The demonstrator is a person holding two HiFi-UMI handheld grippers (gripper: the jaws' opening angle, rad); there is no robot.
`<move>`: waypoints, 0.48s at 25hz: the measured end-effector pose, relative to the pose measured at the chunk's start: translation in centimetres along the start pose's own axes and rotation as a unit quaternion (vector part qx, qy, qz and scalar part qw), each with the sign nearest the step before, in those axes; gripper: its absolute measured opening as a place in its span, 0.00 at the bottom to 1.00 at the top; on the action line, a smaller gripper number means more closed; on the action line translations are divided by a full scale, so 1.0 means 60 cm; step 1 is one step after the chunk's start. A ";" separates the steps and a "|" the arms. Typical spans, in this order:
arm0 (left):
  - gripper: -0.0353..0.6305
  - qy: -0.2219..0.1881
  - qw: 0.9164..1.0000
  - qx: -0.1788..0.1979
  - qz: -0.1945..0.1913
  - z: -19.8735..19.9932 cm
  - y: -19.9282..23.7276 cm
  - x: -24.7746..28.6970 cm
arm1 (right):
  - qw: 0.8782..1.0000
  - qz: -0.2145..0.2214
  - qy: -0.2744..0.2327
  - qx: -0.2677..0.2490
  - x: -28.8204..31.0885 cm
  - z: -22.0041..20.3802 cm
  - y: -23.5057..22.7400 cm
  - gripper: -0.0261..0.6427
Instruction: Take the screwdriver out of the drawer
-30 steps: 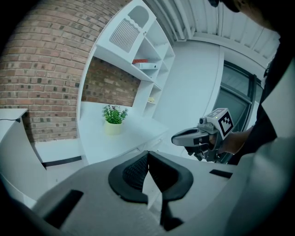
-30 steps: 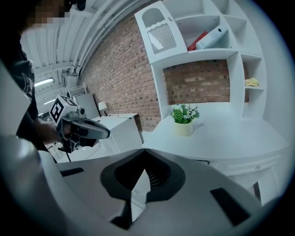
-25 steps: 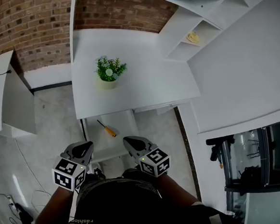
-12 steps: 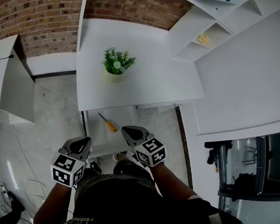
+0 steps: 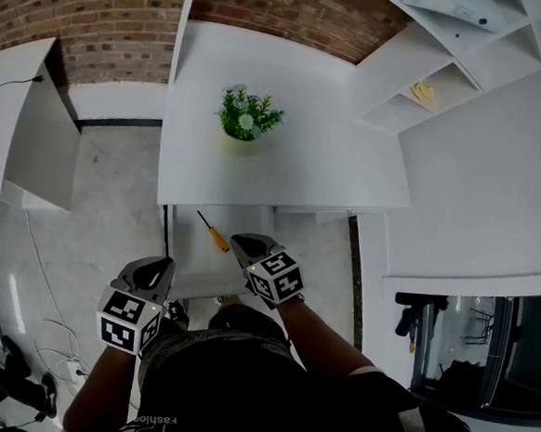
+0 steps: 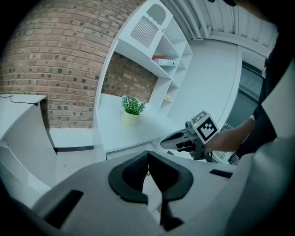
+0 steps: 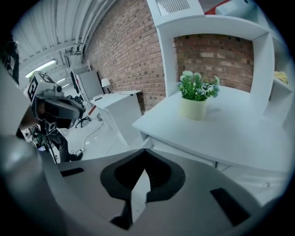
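**Both grippers clenched and empty; screwdriver in the open drawer**

Head view: white desk (image 5: 293,161) against the brick wall (image 5: 91,10), potted plant (image 5: 249,115) on it near the back. The drawer (image 5: 185,258) under the desk's front edge is pulled out. The screwdriver (image 5: 212,233) lies flat on the drawer floor toward the back. It lies diagonally, with the dark shaft pointing up-left and the yellow handle down-right. The right gripper (image 5: 243,246) sits over the drawer, its tip just beside the handle. Touching or not: can't tell from here. The left gripper (image 5: 159,267) is at the drawer's front-left corner, clear of the screwdriver. White shelf unit (image 5: 423,55) to the right of the desk, second white desk (image 5: 26,117) off to the left, cables (image 5: 36,350) on the floor.

Left gripper view: left gripper (image 6: 147,152) has its jaw tips pressed together, with nothing clamped between them. Ahead are the desk (image 6: 138,129) and the plant (image 6: 133,106). The right gripper (image 6: 164,144) comes in from the right below the desk edge, with its marker cube (image 6: 204,127) facing the camera. Shelf unit (image 6: 156,50) stands above the desk.

Right gripper view: right gripper (image 7: 144,150) also has its tips together and holds nothing. It looks across the desk top (image 7: 230,133) at the plant (image 7: 198,92). The left gripper (image 7: 76,109) shows at the far left edge. The screwdriver isn't in this view.
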State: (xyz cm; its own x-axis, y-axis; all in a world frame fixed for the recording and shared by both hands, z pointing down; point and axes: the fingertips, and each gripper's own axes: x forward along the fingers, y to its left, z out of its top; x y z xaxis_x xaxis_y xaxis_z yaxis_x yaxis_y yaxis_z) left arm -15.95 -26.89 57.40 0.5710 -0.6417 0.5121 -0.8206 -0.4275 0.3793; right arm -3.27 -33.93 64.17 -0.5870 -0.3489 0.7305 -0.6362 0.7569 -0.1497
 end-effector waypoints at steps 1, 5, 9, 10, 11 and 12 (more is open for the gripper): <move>0.08 0.001 1.000 -0.009 0.005 -0.004 0.004 0.003 | 1.000 0.003 0.008 0.000 0.012 -0.009 -0.004 0.05; 0.08 0.008 0.999 -0.035 0.024 -0.018 0.019 0.018 | 0.999 0.013 0.035 -0.001 0.050 -0.038 -0.017 0.05; 0.08 0.018 0.998 -0.038 0.038 -0.026 0.025 0.030 | 0.998 0.021 0.052 -0.002 0.081 -0.056 -0.031 0.05; 0.08 0.020 0.998 -0.038 0.041 -0.028 0.027 0.033 | 0.998 0.023 0.058 -0.003 0.090 -0.062 -0.034 0.05; 0.08 0.022 0.998 -0.038 0.043 -0.030 0.028 0.036 | 0.998 0.024 0.065 -0.003 0.100 -0.069 -0.038 0.05; 0.08 0.024 0.998 -0.039 0.045 -0.032 0.030 0.038 | 0.997 0.026 0.072 -0.004 0.110 -0.077 -0.041 0.05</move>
State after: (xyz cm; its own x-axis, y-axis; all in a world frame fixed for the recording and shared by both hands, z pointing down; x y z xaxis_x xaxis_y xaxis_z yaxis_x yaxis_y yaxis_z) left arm -16.08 -27.89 60.73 0.4964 -0.6442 0.5819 -0.8657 -0.3174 0.3872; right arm -3.23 -35.54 72.43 -0.5403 -0.2265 0.8104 -0.6023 0.7766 -0.1845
